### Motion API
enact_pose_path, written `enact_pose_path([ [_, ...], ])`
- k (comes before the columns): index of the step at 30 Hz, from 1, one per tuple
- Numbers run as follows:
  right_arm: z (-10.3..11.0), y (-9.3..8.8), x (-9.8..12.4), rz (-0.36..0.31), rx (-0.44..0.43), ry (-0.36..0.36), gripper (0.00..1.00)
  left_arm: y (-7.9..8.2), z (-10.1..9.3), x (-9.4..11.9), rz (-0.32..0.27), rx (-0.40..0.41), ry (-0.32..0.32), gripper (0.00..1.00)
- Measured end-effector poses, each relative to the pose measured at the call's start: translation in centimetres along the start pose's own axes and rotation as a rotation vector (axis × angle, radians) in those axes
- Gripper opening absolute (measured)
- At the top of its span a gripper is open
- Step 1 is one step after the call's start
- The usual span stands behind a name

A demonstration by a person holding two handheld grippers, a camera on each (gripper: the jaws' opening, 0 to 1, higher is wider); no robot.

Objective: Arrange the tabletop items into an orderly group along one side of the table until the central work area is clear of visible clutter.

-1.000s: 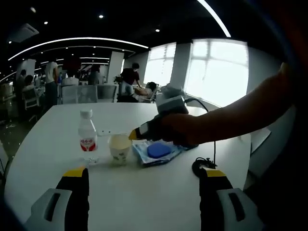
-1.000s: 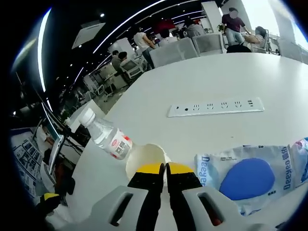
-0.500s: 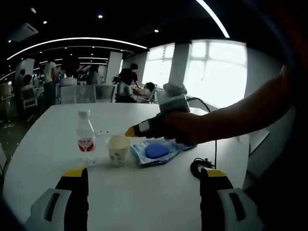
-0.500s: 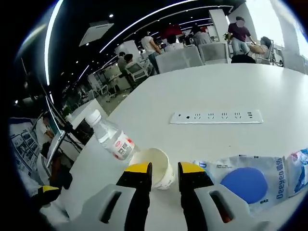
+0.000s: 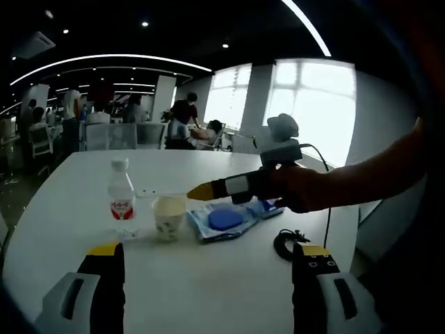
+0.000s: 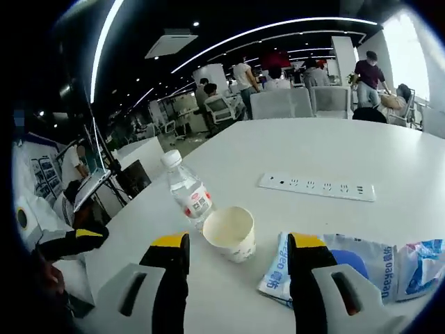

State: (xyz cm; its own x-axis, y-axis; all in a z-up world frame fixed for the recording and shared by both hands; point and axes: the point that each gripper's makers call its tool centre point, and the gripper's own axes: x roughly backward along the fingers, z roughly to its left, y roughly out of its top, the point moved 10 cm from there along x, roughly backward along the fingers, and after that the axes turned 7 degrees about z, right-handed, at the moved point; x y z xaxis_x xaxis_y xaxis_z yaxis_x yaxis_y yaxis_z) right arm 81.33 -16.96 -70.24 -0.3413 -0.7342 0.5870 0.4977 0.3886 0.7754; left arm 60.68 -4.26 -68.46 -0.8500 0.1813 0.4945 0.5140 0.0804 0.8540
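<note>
In the left gripper view, the left tool (image 5: 206, 259) hangs low over the white counter (image 5: 62, 202) with its jaws wide apart and empty. Ahead stand a water bottle (image 5: 121, 199) and a paper cup (image 5: 169, 217) just beside each other, with a blue-and-white packet (image 5: 226, 220) next to the cup and a coiled black cable (image 5: 290, 243) nearer the counter's edge. The right tool (image 5: 197, 192) reaches in above the cup.

In the right gripper view, the right tool (image 6: 236, 243) has its jaws apart and empty, the cup (image 6: 230, 233) between and just beyond them, the bottle (image 6: 188, 190) behind it and the packet (image 6: 351, 273) alongside. A power strip (image 6: 317, 187) lies farther back. To take the cup well, I would close gently on its wall so the thin paper does not crumple, and avoid nudging the bottle.
</note>
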Motion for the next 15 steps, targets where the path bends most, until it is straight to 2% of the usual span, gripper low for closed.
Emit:
enact_pose_path([
  [6,-0.8,-0.9,1.9,-0.021,0.010,-0.002,0.66,0.4,0.0,0.2,-0.007,-0.007,0.002,1.00],
  [9,-1.0,-1.6,3.7,-0.039,-0.004,-0.023,0.69,0.8,0.1,0.4,-0.012,-0.016,0.000,1.00],
  [15,-1.3,-3.1,6.2,-0.060,0.041,-0.050,0.76,1.1,-0.2,0.3,-0.015,-0.036,-0.016,1.00],
])
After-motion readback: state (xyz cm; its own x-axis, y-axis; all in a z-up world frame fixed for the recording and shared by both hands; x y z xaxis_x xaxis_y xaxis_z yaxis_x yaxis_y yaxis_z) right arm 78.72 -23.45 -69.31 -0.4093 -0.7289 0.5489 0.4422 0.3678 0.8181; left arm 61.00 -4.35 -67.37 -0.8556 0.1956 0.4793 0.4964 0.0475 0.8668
